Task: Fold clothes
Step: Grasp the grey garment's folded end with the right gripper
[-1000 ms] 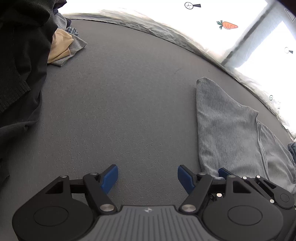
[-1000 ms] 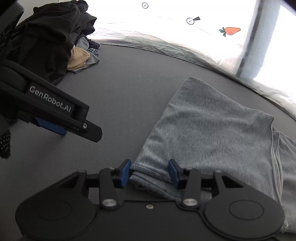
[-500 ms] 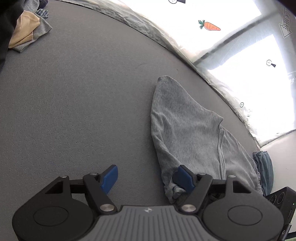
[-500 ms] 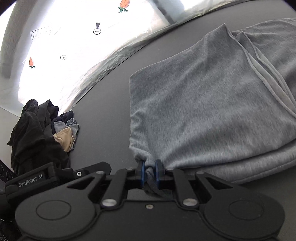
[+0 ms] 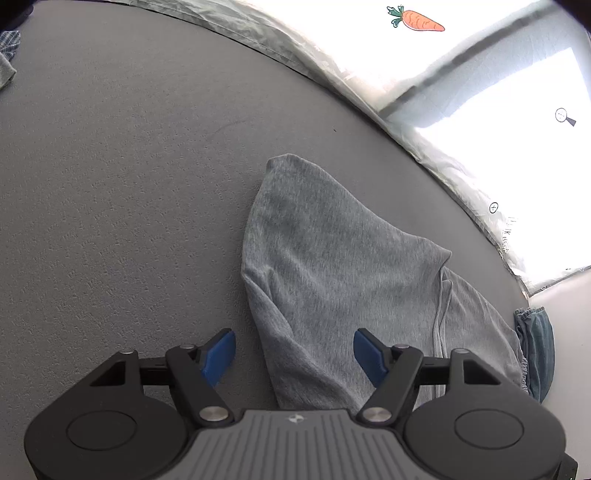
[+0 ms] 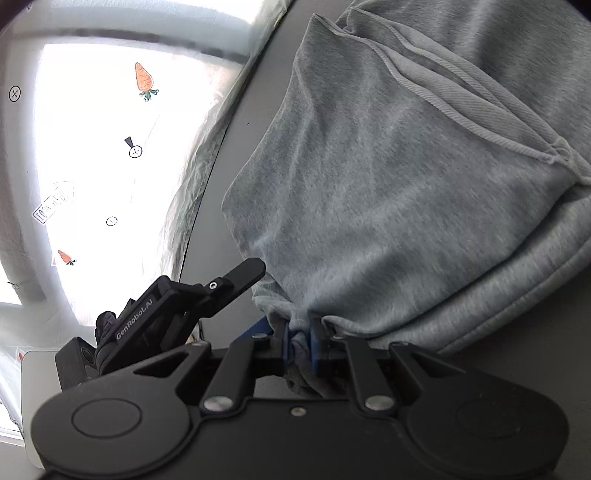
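Observation:
A grey sweatshirt-like garment (image 5: 332, 266) lies partly folded on the grey surface (image 5: 110, 184). My left gripper (image 5: 293, 343) is open just above its near end, and the cloth runs under the gap between the blue pads without touching them. In the right wrist view the same garment (image 6: 388, 184) fills the frame. My right gripper (image 6: 298, 334) is shut on a bunched corner of it, which is pinched between the pads. One of the left gripper's fingers (image 6: 240, 275) shows close to the left of that grip.
A blue denim piece (image 5: 535, 350) lies by the garment at the right edge. A bit of plaid cloth (image 5: 7, 48) shows at the far left. The surface ends at a crinkled plastic sheet (image 5: 314, 62) under a bright window with a carrot sticker (image 5: 417, 20).
The right gripper closed on the garment's corner and rolled strongly, gathering the cloth. The left gripper slid right over the garment, staying open. The dark clothes pile left its view.

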Demonstrator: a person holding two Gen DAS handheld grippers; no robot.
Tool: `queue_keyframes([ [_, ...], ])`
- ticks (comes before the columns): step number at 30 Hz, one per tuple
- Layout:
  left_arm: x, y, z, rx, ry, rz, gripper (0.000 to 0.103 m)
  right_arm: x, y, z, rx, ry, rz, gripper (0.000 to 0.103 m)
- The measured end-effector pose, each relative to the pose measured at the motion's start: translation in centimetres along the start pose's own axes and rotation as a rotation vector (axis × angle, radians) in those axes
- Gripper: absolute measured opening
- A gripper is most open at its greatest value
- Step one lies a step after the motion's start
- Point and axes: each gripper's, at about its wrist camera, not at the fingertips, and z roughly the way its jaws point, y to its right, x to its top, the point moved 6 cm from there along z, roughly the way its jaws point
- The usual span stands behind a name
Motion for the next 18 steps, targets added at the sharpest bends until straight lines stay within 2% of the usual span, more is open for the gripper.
queue_keyframes([
  [9, 2.3, 0.5, 1.1, -0.015, 0.023, -0.038, 0.071, 0.9, 1.5, -0.3, 0.091, 0.002, 0.222, 0.011],
  [16, 3.1, 0.2, 1.2, -0.040, 0.022, -0.065, 0.071, 1.3, 1.9, -0.5, 0.176, 0.005, 0.331, 0.011],
  [18, 3.3, 0.1, 1.2, -0.041, 0.024, -0.077, 0.066, 1.5, 1.9, -0.6, 0.202, 0.005, 0.357, 0.011],
])
